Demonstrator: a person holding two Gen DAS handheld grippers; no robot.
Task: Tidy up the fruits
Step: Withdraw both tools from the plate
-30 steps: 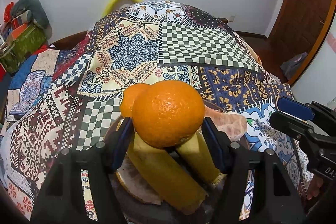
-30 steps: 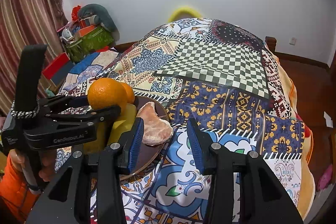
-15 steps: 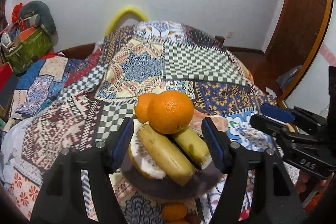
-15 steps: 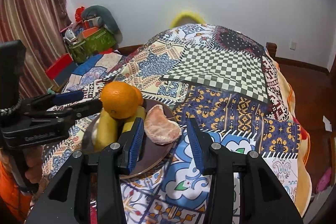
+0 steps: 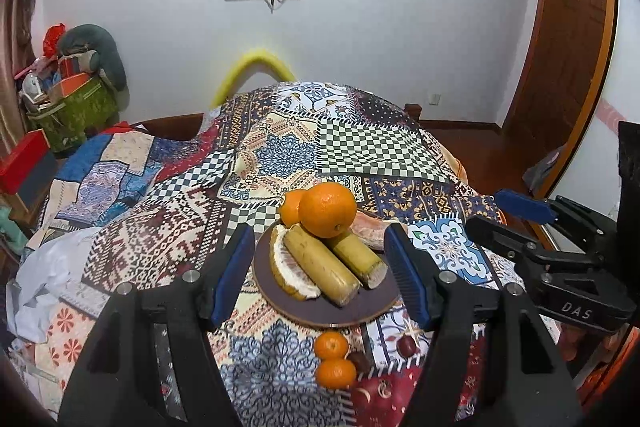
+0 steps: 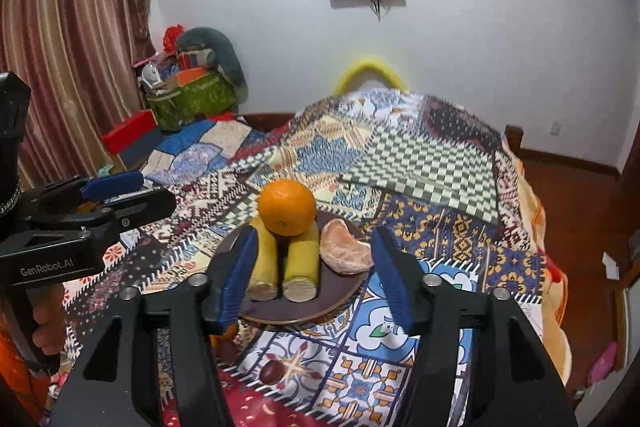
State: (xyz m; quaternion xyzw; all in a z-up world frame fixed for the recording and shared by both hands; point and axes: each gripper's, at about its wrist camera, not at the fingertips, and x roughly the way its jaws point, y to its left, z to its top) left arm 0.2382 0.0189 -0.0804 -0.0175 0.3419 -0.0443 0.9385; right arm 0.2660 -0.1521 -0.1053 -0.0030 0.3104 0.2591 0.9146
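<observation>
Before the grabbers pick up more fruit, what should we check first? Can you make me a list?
1. Left gripper empty: ok, nothing between its pads.
2. Right gripper empty: ok, jaws opening, nothing held.
3. Big orange steady on the two banana pieces: cannot tell, it perches on top.
4. Room left on the plate: ok, its near rim is bare.
5. Two small oranges still off the plate: ok, on the cloth in front, reachable.

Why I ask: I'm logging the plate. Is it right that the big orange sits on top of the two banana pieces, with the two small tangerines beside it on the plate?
Not quite. The big orange does sit on the banana pieces, but the two small tangerines lie on the cloth, off the plate, as the left wrist view shows.
</observation>
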